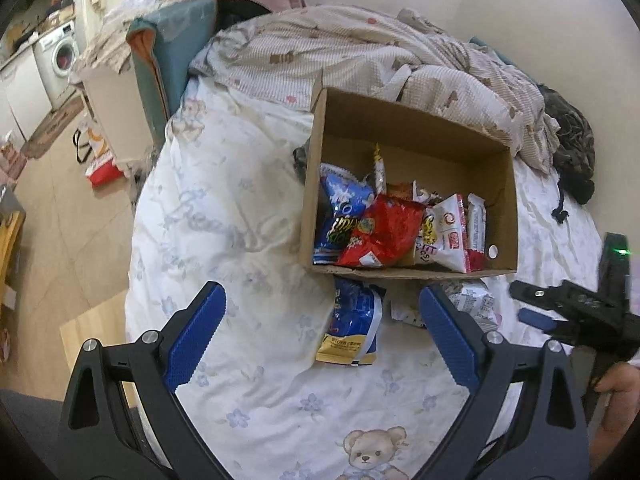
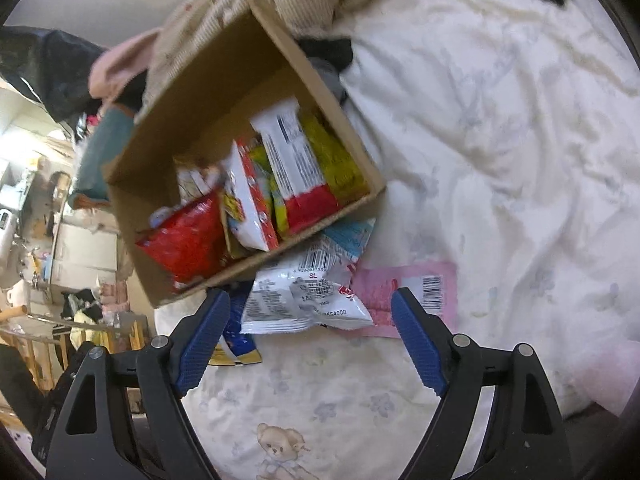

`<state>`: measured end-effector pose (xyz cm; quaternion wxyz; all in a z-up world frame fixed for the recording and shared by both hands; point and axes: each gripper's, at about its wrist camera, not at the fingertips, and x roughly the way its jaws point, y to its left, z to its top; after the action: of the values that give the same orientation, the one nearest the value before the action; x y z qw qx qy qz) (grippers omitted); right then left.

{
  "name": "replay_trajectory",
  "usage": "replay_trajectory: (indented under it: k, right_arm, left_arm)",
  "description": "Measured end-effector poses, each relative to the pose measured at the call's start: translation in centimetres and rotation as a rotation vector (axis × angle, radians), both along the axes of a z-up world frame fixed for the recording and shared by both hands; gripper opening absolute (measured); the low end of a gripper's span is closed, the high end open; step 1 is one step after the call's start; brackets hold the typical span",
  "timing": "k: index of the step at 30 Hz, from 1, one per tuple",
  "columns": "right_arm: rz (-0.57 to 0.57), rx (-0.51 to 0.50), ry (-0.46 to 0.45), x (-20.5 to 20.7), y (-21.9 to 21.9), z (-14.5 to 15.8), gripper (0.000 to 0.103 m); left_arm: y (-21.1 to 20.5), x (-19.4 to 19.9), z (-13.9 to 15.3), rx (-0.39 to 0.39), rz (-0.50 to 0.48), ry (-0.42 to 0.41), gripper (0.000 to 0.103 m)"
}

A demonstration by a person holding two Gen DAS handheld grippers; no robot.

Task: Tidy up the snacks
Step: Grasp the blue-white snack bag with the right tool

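A brown cardboard box point(image 1: 404, 276) point(image 2: 132, 200) stands on the bed, holding several snack packets, among them a red bag point(image 1: 382, 232) point(image 2: 188, 240). In front of it lie a blue and yellow packet point(image 1: 354, 328) point(image 2: 240, 344), a white packet point(image 1: 472, 304) point(image 2: 304, 300) and a pink packet point(image 2: 408, 292). My left gripper point(image 1: 322, 320) is open, its fingers either side of the blue packet, not touching it. My right gripper point(image 2: 310, 320) point(image 1: 532, 316) is open just above the white packet, nothing gripped.
A white bear-print duvet point(image 1: 224, 216) point(image 2: 500, 140) covers the bed. A crumpled beige blanket point(image 1: 360, 48) and dark clothing point(image 1: 572, 140) lie behind the box. The bed's left edge drops to a wooden floor point(image 1: 68, 208) with a washing machine point(image 1: 60, 56) beyond.
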<state>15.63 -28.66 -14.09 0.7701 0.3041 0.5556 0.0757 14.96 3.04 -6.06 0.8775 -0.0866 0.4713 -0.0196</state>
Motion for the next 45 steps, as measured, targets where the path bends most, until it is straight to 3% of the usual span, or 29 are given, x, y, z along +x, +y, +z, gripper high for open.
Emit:
replay_trajectory:
  k: [13,16,18,24,33,39,45]
  right_arm:
    - [0.119,-0.073,0.121,4.2,3.9,-5.3,0.089]
    - [0.166,-0.065,0.13,4.1,4.4,-5.8,0.077]
    - [0.185,-0.052,0.118,3.7,4.6,-5.4,0.067]
    - [0.191,-0.065,0.097,1.7,4.2,-3.8,0.056]
    - [0.184,-0.03,0.016,-2.9,2.1,0.9,0.056]
    - [0.126,-0.01,0.003,-3.8,0.8,0.8,0.056]
    - [0.118,0.002,0.0,-3.8,1.0,0.7,0.056]
  left_arm:
    - [-0.2,1.1,-1.4,-0.027,0.008,0.053,0.096]
    - [-0.1,1.3,-1.6,-0.035,0.016,0.065,0.096]
    - [-0.1,1.5,-1.7,-0.046,0.019,0.07,0.096]
    - [-0.6,1.4,-2.3,-0.016,-0.003,0.082,0.096]
    - [-1.2,1.7,-4.6,-0.016,-0.012,0.16,0.096]
    - [-3.4,2.4,-7.5,0.039,-0.078,0.223,0.096]
    - [-6.1,2.3,-9.4,0.132,-0.18,0.221,0.091]
